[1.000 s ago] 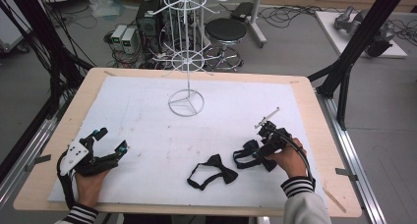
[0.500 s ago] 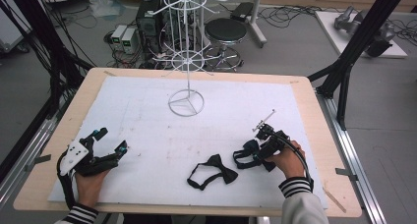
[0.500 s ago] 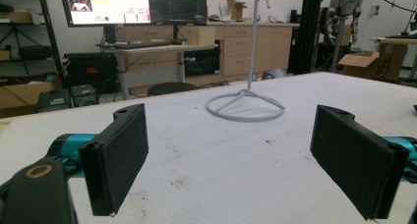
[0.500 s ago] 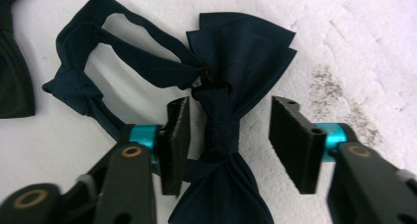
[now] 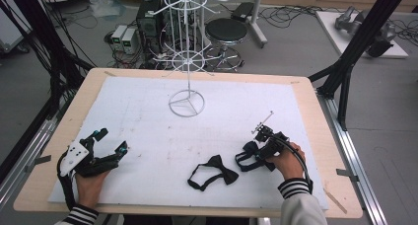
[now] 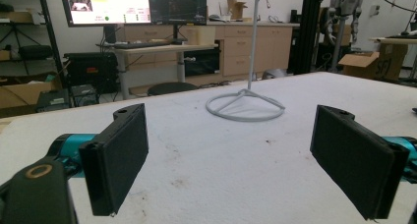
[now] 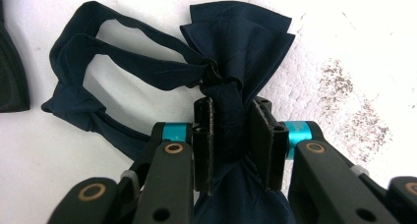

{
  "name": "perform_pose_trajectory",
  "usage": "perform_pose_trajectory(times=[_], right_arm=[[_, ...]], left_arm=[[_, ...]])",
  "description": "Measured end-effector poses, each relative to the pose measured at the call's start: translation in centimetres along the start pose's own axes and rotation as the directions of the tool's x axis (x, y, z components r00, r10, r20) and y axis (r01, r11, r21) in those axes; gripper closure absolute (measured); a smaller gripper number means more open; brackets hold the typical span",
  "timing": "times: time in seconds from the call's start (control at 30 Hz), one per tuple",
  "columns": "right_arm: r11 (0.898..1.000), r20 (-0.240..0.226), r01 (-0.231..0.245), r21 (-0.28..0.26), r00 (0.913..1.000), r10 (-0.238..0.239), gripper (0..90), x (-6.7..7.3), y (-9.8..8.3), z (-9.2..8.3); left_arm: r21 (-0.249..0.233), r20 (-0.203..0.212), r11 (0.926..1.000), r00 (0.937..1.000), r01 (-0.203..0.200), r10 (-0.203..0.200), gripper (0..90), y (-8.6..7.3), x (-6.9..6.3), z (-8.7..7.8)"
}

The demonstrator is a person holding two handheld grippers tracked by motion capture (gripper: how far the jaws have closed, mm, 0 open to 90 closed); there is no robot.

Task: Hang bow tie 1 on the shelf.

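A dark navy bow tie lies on the white board at the right, its strap looped off to the side. My right gripper is shut on the bow tie's knot, and the cloth bunches between the pads. Its jaws have just been closing with the knot between them. From above, the right gripper sits low over that bow tie. A second, black bow tie lies loose near the front middle. My left gripper rests at the front left, open, with nothing between its pads.
A tall white wire display stand rises from a ring base at the back middle of the white board. Beyond the wooden table edge are a stool, cables and black frame posts.
The right gripper's jaws have drawn together around the navy bow tie's knot. Both hands have stayed where they were, and the black bow tie has not moved.
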State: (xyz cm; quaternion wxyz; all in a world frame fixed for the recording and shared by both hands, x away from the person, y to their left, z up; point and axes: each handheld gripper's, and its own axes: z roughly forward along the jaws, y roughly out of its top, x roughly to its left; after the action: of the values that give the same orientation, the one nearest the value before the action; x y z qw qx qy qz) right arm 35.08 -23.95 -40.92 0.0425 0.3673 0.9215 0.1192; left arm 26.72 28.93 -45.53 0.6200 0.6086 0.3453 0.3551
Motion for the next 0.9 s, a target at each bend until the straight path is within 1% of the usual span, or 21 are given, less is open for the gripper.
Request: perform_pose_trajectory(times=[0.17,0.3,0.37,0.5,0.53,0.6,0.7,0.8,0.83,0.87,0.9], right_arm=[[1.000,-0.001,-0.011,0.001,0.9999,0.011,74.1,0.0,0.0,-0.1],[1.000,-0.005,-0.019,-0.008,0.9998,0.018,74.1,-0.1,-0.1,-0.2],[1.000,-0.005,-0.011,-0.017,0.9999,0.011,74.1,-0.1,-0.1,-0.3],[0.999,-0.010,-0.014,-0.033,0.9999,0.014,74.1,-0.1,-0.2,-0.5],[0.999,-0.018,-0.019,-0.045,0.9997,0.019,74.1,-0.1,-0.2,-0.6],[0.998,-0.019,-0.021,-0.054,0.9996,0.020,74.1,-0.1,-0.2,-0.7],[0.995,-0.031,-0.034,-0.092,0.9990,0.031,74.1,-0.2,-0.3,-1.1],[0.987,-0.040,-0.061,-0.148,0.9977,0.055,74.1,-0.3,-0.4,-1.7],[0.987,-0.040,-0.061,-0.148,0.9977,0.055,74.1,-0.3,-0.4,-1.7],[0.979,-0.049,-0.077,-0.191,0.9964,0.069,74.1,-0.4,-0.5,-2.0],[0.979,-0.049,-0.077,-0.191,0.9964,0.069,74.1,-0.4,-0.5,-2.0]], left_arm=[[0.000,0.001,1.0000,1.0000,0.001,-0.001,15.0,0.0,0.0,0.0],[0.000,0.001,1.0000,1.0000,0.001,-0.001,14.9,0.0,0.0,0.0],[0.000,0.001,1.0000,1.0000,0.001,-0.001,14.9,0.0,0.0,0.0],[0.000,0.000,1.0000,1.0000,0.000,0.000,15.0,0.0,0.0,0.0],[0.000,0.000,1.0000,1.0000,0.000,0.000,15.0,0.0,0.0,0.0],[0.000,0.000,1.0000,1.0000,0.000,0.000,15.0,0.0,0.0,0.0],[0.001,0.000,1.0000,1.0000,-0.001,0.001,14.9,0.0,0.0,0.0],[0.001,0.000,1.0000,1.0000,-0.001,0.001,14.9,0.0,0.0,0.0],[0.001,0.000,1.0000,1.0000,-0.001,0.001,14.9,0.0,0.0,0.0],[0.002,-0.001,1.0000,1.0000,-0.002,0.002,15.0,0.0,0.0,0.0],[0.002,-0.001,1.0000,1.0000,-0.002,0.002,14.9,0.0,0.0,0.0]])
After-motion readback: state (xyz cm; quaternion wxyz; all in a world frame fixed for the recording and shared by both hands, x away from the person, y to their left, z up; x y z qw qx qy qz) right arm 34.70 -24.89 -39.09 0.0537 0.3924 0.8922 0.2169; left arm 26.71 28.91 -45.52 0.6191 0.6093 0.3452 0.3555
